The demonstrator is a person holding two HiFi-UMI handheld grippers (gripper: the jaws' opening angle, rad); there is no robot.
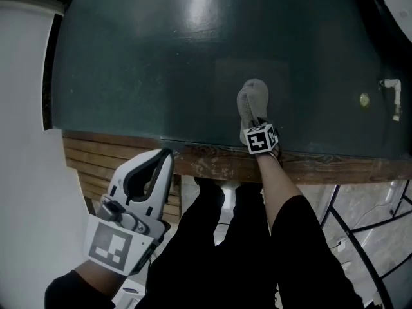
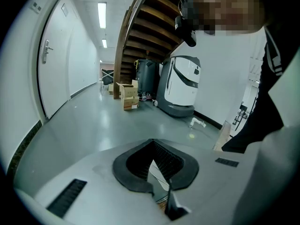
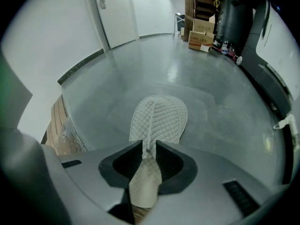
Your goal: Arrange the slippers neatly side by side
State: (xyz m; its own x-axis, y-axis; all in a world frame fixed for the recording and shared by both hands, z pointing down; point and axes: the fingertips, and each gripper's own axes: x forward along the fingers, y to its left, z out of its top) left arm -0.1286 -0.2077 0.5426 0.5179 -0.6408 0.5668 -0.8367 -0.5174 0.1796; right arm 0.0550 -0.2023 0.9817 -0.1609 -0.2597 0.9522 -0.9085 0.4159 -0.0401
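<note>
A pair of pale grey quilted slippers (image 1: 252, 100) lies pressed together, soles overlapping, on the dark green floor just beyond the wooden step. My right gripper (image 1: 257, 126) is shut on their near end. In the right gripper view the slippers (image 3: 159, 118) fan out ahead of the right gripper (image 3: 149, 150), with fabric pinched between the dark pads. My left gripper (image 1: 165, 159) is held up in the air at the lower left, over the step and away from the slippers. Its jaws are shut on nothing. The left gripper (image 2: 161, 184) points down a corridor.
A worn wooden step edge (image 1: 212, 164) runs across below the floor, with the person's dark-clad legs behind it. A white wall (image 1: 26, 108) stands at the left. A small white object (image 1: 393, 99) lies at the far right. A floor-cleaning machine (image 2: 180, 86) and cardboard boxes (image 2: 127, 96) stand under a staircase.
</note>
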